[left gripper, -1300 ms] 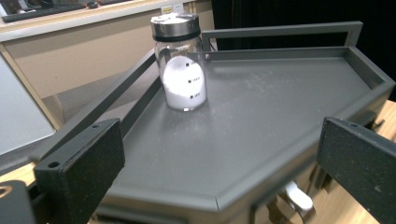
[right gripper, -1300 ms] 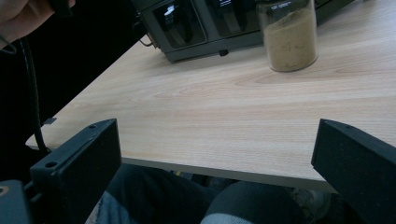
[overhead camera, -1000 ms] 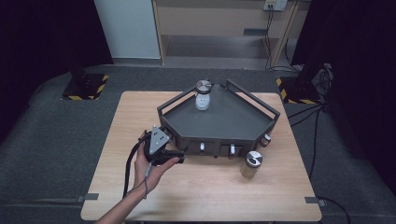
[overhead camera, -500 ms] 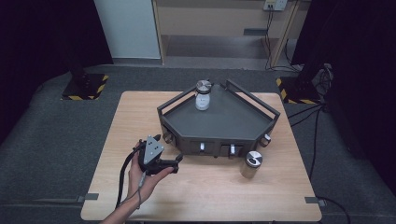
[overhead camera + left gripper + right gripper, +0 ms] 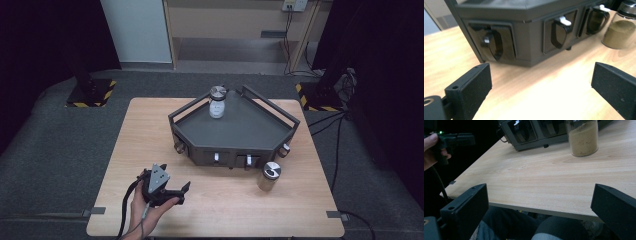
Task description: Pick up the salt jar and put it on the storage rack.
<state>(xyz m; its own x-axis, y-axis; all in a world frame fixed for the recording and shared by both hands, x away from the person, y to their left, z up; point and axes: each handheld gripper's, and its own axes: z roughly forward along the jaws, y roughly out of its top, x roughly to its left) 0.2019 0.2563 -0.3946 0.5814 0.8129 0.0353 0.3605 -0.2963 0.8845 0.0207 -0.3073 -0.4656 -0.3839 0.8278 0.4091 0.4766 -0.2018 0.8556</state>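
A dark grey angled rack (image 5: 250,135) stands at the middle of the wooden table (image 5: 150,130). On its top tray, at the back, is a clear jar with white contents and a metal lid (image 5: 217,102). A second jar holding brown powder (image 5: 268,176) rests on the table by the rack's front right. A hand holds my left gripper (image 5: 183,194) near the front left edge, pointing right; its jaws are open and have just been closing slightly, with nothing between them. The left gripper (image 5: 541,80) faces the rack's front recesses (image 5: 560,31) and the brown jar (image 5: 621,30). My right gripper (image 5: 540,205) is open below the table's near edge.
Black stands on yellow-and-black striped bases (image 5: 90,92) flank the table, and cables (image 5: 340,125) trail at the right. A shelf unit (image 5: 235,30) is behind. In the right gripper view, the person's legs (image 5: 524,225) lie under the table edge, with a hand (image 5: 430,150) at far left.
My left gripper has drawn back from the rack's front corner toward the near left edge of the table and sunk a little. The jars and rack have not moved.
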